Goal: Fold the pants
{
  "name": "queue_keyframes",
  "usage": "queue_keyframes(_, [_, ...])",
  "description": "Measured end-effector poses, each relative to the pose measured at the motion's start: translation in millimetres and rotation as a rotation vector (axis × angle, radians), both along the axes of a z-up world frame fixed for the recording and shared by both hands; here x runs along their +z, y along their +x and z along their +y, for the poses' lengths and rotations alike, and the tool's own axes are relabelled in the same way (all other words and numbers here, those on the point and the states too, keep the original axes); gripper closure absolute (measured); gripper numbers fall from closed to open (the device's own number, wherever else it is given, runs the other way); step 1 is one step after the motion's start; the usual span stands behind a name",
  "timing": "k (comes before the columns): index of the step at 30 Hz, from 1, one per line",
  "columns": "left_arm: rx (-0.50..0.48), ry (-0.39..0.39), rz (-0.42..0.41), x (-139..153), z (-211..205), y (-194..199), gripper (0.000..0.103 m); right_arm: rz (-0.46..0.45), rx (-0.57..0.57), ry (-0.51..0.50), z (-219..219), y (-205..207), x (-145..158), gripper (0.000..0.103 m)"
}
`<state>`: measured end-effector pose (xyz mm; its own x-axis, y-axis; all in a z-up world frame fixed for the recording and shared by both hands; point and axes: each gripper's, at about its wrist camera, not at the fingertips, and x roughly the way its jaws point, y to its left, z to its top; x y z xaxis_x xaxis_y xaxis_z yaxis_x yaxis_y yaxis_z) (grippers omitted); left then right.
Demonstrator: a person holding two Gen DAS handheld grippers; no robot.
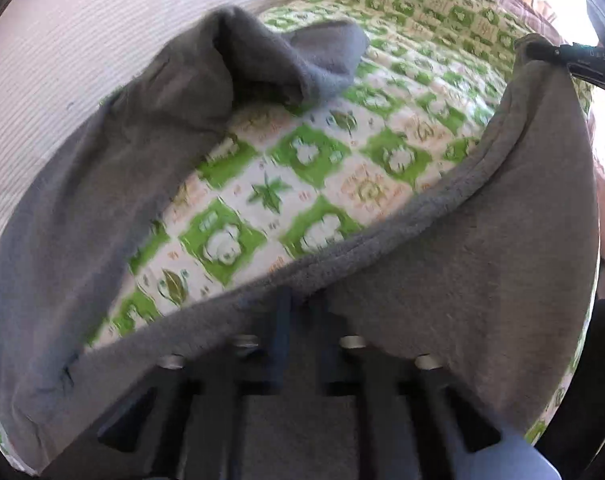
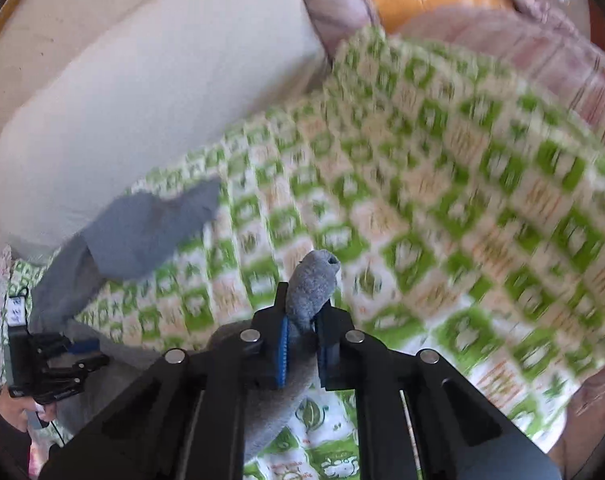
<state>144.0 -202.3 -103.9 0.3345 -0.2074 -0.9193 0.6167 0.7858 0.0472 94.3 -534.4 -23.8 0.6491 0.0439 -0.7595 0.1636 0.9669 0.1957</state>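
Grey fleece pants (image 1: 442,264) hang stretched above a green-and-white patterned quilt (image 1: 310,152). Left tool (image 1: 302,312) is closed on their fuzzy edge; right tool (image 2: 304,320) pinches a bunched corner.

I see a bed spread with a green-patterned quilt (image 1: 310,168); ahead of my jaws, grey pants (image 1: 114,168) lie partly on it beside a white pillow (image 2: 134,92).
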Motion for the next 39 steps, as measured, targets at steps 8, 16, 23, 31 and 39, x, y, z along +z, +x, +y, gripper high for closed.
queue_keyframes(8, [0.122, -0.094, 0.012, 23, 40, 19, 0.097, 0.186, -0.158, -0.131, -8, 47, -30, 0.059])
queue_keyframes(16, [0.133, -0.104, -0.048, 60, 60, 58, 0.086, 0.013, 0.206, 0.034, 62, 67, 0, 0.049])
queue_keyframes(23, [0.06, 0.005, -0.101, 77, 69, 132, 0.067, 0.103, 0.511, -0.154, 119, 123, -15, 0.049])
queue_keyframes(31, [-0.05, 0.056, -0.047, 58, 48, 199, 0.06, 0.15, 0.72, -0.256, 127, 160, -39, 0.049])
queue_keyframes(39, [-0.089, 0.22, -0.042, 15, 27, 238, 0.031, 0.154, 0.833, -0.284, 134, 181, -60, 0.048])
